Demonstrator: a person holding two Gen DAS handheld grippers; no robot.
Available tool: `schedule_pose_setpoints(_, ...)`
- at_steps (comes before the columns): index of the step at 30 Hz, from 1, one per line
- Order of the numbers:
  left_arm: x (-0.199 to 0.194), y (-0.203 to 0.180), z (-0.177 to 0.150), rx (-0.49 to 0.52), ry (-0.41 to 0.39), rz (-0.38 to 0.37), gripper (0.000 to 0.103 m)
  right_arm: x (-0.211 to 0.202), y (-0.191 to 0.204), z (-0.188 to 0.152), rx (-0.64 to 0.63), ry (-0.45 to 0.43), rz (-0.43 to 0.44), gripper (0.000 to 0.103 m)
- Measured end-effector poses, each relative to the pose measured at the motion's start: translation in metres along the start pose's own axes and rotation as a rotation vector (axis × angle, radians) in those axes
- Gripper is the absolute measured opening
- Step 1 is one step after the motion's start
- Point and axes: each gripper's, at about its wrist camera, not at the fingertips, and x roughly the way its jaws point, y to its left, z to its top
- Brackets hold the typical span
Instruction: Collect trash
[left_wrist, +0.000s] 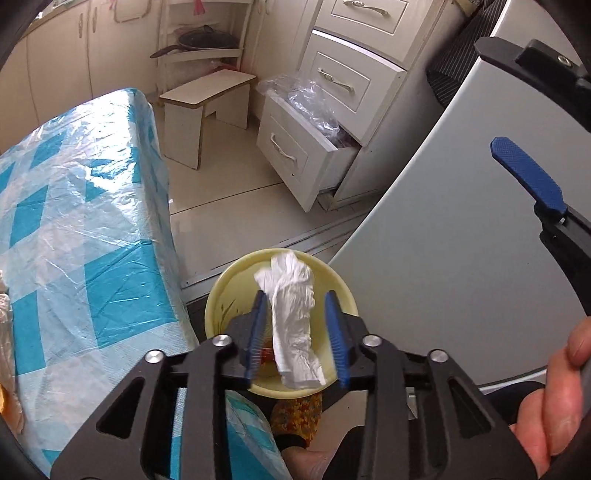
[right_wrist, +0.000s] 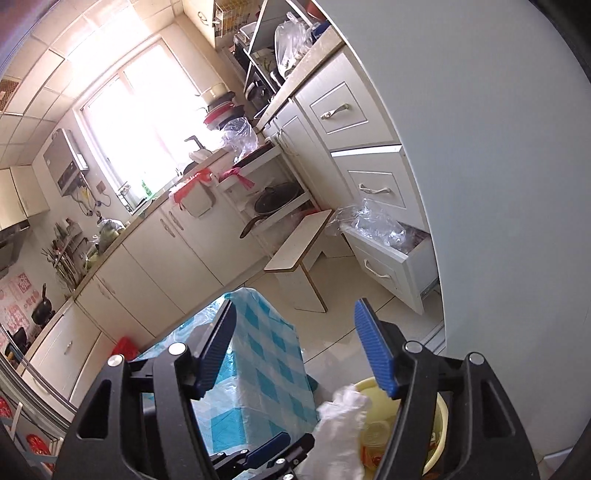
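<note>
The crumpled white paper tissue sits between the two blue fingers of the left gripper, with a clear gap on either side; neither pad presses on it. The fingers stand parted and grip nothing. Whether the tissue hangs free or rests on something cannot be told. Directly beneath the fingers and the tissue is a round pale-yellow plastic bin, its rim showing past the fingertips; reddish scraps lie inside it, below the tissue.

To the left of the left fingers stands the bench, covered in a blue-and-white checked cloth under clear plastic sheeting. To the right of them rises a flat pale-grey panel.

The right gripper has its ribbed blue fingers spread wide with nothing between them. The bench corner shows through that gap; the tissue and the yellow bin lie below the right-hand finger.

Beyond the fingertips of both grippers are a low cream wooden stool on the tiled floor and a white drawer pulled open, holding clear plastic bags.
</note>
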Motion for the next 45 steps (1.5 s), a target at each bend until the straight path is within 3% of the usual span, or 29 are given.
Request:
schedule_pose_setpoints(5,-0.019,0.009,-0.001,-0.014,-0.029,0.003,0.041,-0.002,0.004,0.000,-0.004,0.000,0.006,0.064)
schedule_pose_setpoints(9,-0.060,0.024,-0.009,-0.041,-0.085,0.029,0.048,0.003,0.011,-0.004,-0.021,0.016,0.011,0.065)
schedule_pose_setpoints(20,-0.208,0.092,-0.058,-0.149,-0.282,0.220,0.078,-0.004,0.062,-0.026,-0.196,0.037,0.023,0.078)
schedule_pose_setpoints(26,-0.266,0.121,-0.087,-0.208,-0.354,0.288,0.086,-0.024,0.098,-0.058,-0.344,0.051,0.053,0.086)
schedule_pose_setpoints(35,-0.297,0.139,-0.118,-0.273,-0.381,0.321,0.089,-0.030,0.131,-0.094,-0.454,0.091,0.093,0.089)
schedule_pose_setpoints(45,-0.303,0.145,-0.126,-0.298,-0.385,0.317,0.090,-0.018,0.135,-0.111,-0.472,0.124,0.054,0.089)
